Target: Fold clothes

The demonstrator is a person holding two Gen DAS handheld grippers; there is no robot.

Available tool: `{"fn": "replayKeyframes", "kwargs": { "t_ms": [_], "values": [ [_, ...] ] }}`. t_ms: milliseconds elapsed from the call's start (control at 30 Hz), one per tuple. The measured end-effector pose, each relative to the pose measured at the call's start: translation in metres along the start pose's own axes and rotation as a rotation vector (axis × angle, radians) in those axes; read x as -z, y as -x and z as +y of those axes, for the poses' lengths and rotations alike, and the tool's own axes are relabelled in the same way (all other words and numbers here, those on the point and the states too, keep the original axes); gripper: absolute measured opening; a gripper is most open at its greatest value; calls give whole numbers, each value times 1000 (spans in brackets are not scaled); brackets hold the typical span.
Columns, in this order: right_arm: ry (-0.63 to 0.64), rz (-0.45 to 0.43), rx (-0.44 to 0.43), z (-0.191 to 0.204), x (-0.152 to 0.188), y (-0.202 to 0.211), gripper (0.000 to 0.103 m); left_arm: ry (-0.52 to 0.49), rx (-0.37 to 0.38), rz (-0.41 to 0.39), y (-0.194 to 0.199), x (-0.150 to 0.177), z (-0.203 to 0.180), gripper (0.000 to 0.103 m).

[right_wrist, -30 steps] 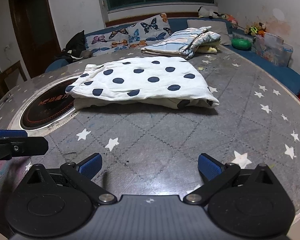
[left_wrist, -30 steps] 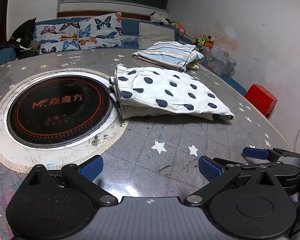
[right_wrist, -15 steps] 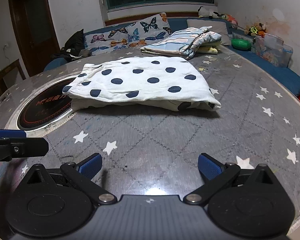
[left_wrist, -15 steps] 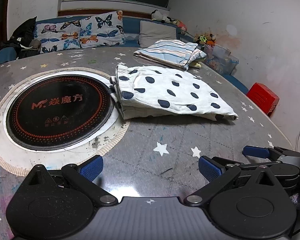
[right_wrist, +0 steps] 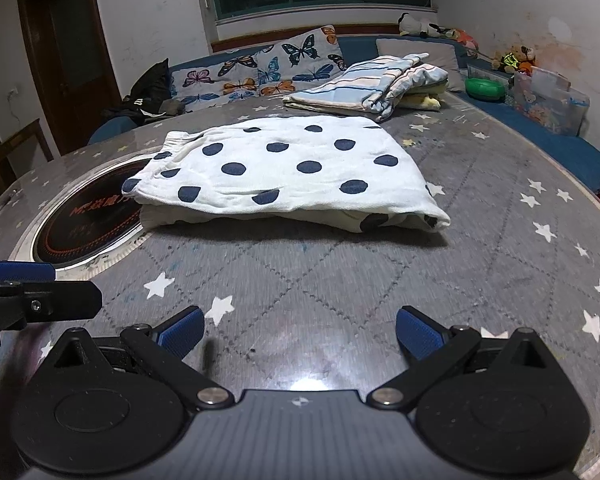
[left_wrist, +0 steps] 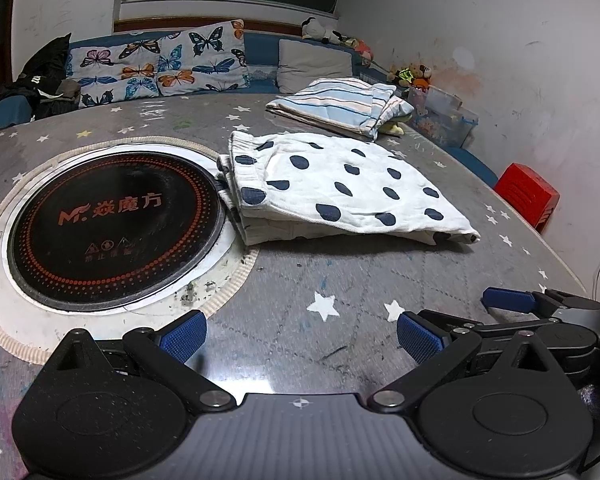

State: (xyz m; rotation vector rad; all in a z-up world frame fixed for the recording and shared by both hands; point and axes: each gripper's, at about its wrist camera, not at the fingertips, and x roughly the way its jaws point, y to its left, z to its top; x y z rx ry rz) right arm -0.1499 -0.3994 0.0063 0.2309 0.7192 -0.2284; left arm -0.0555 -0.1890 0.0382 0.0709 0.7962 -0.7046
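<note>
Here, in your left wrist view, your left hand-held gripper (left_wrist: 298,334) stood wide, its blue pads holding nothing, low over the near edge of the bench (left_wrist: 340,280). The folded polka-dot garment (left_wrist: 340,188) lay flat on the bench beyond the fingers, well apart from them, toward the middle. Its waistband end touched the pale rim of the round black cooktop (left_wrist: 116,232) set into the bench's left part. Farther back, near the far edge, a folded striped garment (left_wrist: 336,106) lay by itself, just behind the dotted one. Your right hand-held gripper (left_wrist: 460,316) showed at the lower right, its fingers parted, near the bench's right edge. A red stool (left_wrist: 528,196) stood off the right edge, and butterfly cushions (left_wrist: 156,68) lined the sofa behind the far edge.

In your right wrist view, your right hand-held gripper (right_wrist: 298,332) was likewise spread wide and held nothing, over the near edge. The polka-dot garment (right_wrist: 288,168) lay ahead across the middle of the bench (right_wrist: 480,240), apart from the pads, its left end overlapping the cooktop (right_wrist: 88,220). The striped garment (right_wrist: 364,84) sat behind it toward the far edge. One blue-padded finger of your left hand-held gripper (right_wrist: 22,280) reached in from the left edge; from here you could not tell its opening.
</note>
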Motion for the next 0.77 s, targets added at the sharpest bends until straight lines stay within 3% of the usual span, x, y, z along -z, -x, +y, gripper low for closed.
{"fn": "replayKeyframes", "kwargs": {
  "t_ms": [767],
  "values": [
    [-5, -1, -6, 1, -12, -14, 103, -1, 4, 8, -14, -14, 0, 103]
  ]
}}
